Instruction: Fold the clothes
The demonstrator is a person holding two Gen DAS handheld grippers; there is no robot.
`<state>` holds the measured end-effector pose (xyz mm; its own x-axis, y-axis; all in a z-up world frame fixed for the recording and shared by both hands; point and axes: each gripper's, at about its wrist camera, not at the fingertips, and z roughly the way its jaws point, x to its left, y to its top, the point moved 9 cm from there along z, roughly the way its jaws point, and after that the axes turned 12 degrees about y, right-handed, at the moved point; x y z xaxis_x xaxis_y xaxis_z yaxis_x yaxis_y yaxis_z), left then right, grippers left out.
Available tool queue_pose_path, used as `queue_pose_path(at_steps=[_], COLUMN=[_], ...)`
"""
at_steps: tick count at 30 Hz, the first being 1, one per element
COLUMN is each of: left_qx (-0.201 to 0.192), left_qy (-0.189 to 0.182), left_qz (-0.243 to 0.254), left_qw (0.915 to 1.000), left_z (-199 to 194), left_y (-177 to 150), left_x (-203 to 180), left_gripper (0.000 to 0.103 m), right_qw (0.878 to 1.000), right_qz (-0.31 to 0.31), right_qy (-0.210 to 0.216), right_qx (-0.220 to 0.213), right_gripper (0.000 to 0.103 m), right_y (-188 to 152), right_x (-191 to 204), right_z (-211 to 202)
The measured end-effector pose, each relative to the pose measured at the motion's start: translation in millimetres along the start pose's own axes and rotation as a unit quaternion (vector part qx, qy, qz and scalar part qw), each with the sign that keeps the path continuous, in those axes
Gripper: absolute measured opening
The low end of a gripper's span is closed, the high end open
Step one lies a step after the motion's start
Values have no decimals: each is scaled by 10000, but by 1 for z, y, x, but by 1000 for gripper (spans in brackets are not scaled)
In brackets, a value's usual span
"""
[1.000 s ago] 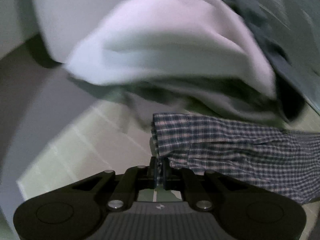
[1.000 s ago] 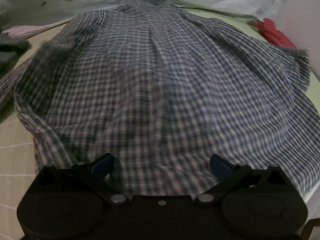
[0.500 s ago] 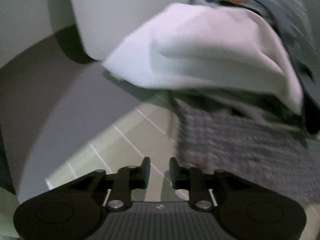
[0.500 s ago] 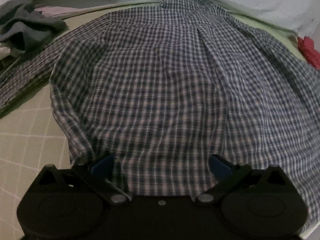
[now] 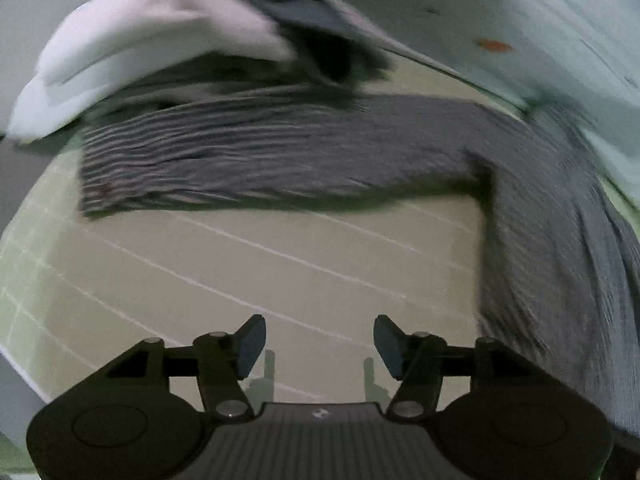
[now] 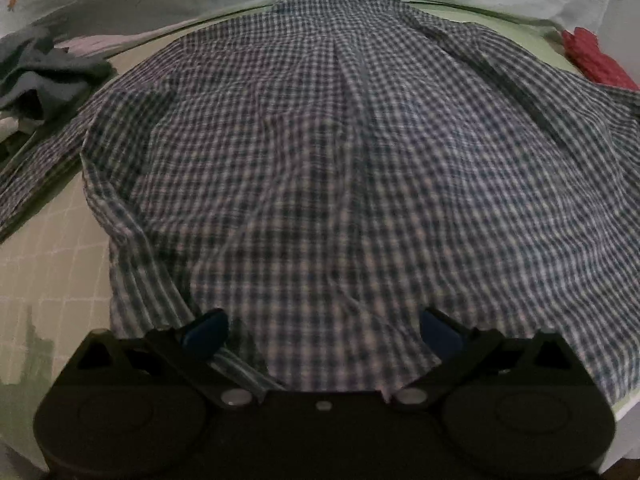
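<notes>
A blue-and-white checked shirt [image 6: 340, 152] lies spread back-up on the pale green gridded bed sheet [image 6: 44, 264], collar at the far end. Its left sleeve [image 5: 248, 156] stretches flat across the left wrist view, blurred by motion, and joins the body [image 5: 560, 240] at the right. My left gripper [image 5: 320, 346] hovers open over bare sheet [image 5: 240, 272], short of the sleeve, holding nothing. My right gripper [image 6: 324, 330] is open wide at the shirt's near hem, with cloth lying between its blue fingers [image 6: 206, 332].
A pile with a white garment [image 5: 132, 36] and a dark grey one [image 5: 320, 28] sits just beyond the sleeve, also seen as grey cloth [image 6: 44, 72]. A pale quilt with orange prints [image 6: 120, 0] lies behind. A red item [image 6: 592, 56] lies far right. The bed edge [image 6: 624, 404] is near right.
My left gripper let go of the sleeve cuff, opened wide and pulled back; the sleeve now lies flat on the sheet. My right gripper stayed open at the hem.
</notes>
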<state>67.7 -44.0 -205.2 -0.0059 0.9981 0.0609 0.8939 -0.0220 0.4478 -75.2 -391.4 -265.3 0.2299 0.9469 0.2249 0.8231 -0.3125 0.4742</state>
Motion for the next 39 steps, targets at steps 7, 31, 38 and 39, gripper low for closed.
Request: queue_pose_path(at_steps=[7,31,38,39], left_qx=[37,667,686,675], left_qy=[-238,-21,232,217], left_qz=[610,1050,218,117], left_qw=[9978,9922,9971,9974], left_z=[-30,-37,-31,-33], left_y=[-35,-137,-141,-141], left_x=[-63,-220,-198,-195], left_gripper=[69,73,34,19], right_qw=[9999,9915,9972,9975], right_qz=[-78,521,577,571], right_qy=[66,-999,-226,-85], right_qx=[-81,-650,-418,-397], right_gripper=[103,103,69,58], right_y=[-14,-5,-8,-7], right_x=[-32,-287,-294,-294], right_z=[-18,-102,-92,-91])
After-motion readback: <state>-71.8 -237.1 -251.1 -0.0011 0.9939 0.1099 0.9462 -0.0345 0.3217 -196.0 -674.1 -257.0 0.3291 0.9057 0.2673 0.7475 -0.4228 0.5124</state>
